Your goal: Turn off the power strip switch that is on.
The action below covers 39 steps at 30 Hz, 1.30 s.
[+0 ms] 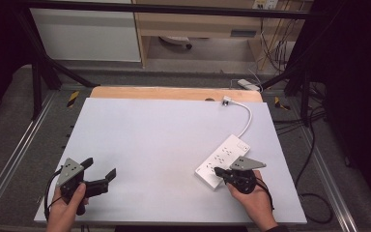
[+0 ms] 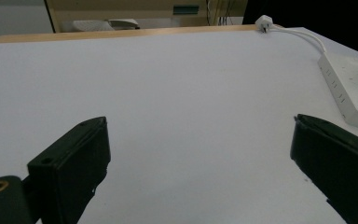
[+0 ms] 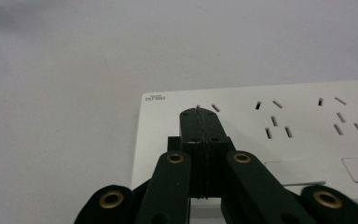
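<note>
A white power strip (image 1: 224, 159) lies at the right of the white table top (image 1: 164, 140), its cord (image 1: 246, 116) curving back to a plug (image 1: 227, 100) at the far edge. My right gripper (image 1: 218, 170) is shut, with its tips over the near end of the strip. In the right gripper view the closed jaws (image 3: 199, 114) rest just above the strip's face (image 3: 284, 121), beside a socket slot, with nothing held. My left gripper (image 1: 100, 167) is at the front left, open and empty. Its jaws (image 2: 200, 135) stand wide over bare table, the strip (image 2: 354, 88) far to their right.
A wooden strip (image 1: 174, 93) borders the table's far edge. Metal frame rails (image 1: 9, 159) run along both sides. Dark cables (image 1: 314, 193) lie on the floor at the right, and a second power strip (image 1: 248, 84) sits beyond the table.
</note>
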{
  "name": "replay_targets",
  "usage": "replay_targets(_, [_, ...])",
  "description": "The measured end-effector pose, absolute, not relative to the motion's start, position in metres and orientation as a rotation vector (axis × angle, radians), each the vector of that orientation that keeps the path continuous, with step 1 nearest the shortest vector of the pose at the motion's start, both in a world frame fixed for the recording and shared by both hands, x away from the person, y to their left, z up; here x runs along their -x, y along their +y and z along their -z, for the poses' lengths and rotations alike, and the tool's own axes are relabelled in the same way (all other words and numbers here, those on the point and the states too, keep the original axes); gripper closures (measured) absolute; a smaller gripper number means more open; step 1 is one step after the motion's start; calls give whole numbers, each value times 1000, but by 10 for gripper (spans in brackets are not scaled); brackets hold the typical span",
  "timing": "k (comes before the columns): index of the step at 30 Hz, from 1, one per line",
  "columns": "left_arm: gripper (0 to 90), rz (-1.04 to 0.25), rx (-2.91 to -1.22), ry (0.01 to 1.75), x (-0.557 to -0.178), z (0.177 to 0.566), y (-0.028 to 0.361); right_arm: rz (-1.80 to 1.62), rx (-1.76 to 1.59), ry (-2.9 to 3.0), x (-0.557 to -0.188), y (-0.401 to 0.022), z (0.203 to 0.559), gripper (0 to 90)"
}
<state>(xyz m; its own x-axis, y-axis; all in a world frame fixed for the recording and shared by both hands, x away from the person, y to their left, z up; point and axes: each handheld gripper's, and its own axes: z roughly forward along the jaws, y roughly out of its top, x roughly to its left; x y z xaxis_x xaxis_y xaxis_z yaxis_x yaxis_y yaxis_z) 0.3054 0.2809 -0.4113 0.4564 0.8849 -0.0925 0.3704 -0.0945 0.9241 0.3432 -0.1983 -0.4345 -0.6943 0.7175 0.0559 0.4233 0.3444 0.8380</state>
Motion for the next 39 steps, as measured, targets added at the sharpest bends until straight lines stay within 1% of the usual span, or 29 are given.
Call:
replay_targets(19, [49, -616, -1686, 1100, -306, 413, 279, -1351, -1014, 2183, -346, -208, 418, 900])
replay_targets(30, [48, -617, -1685, 1103, -306, 413, 279, -1401, -1062, 2066, -351, -227, 404, 896])
replay_targets(32, [48, -617, -1684, 1101, -306, 413, 280, -1405, -1065, 2052, -351, -229, 402, 856])
replay_targets(34, [48, -618, -1684, 1101, -306, 413, 280, -1411, -1073, 2031, -351, -231, 400, 794])
replay_targets(35, [48, -617, -1684, 1100, -306, 413, 280, -1414, -1071, 2024, -351, -232, 398, 746])
replay_targets(39, [48, -616, -1685, 1103, -306, 413, 280, -1425, -1124, 1981, -351, -236, 394, 501])
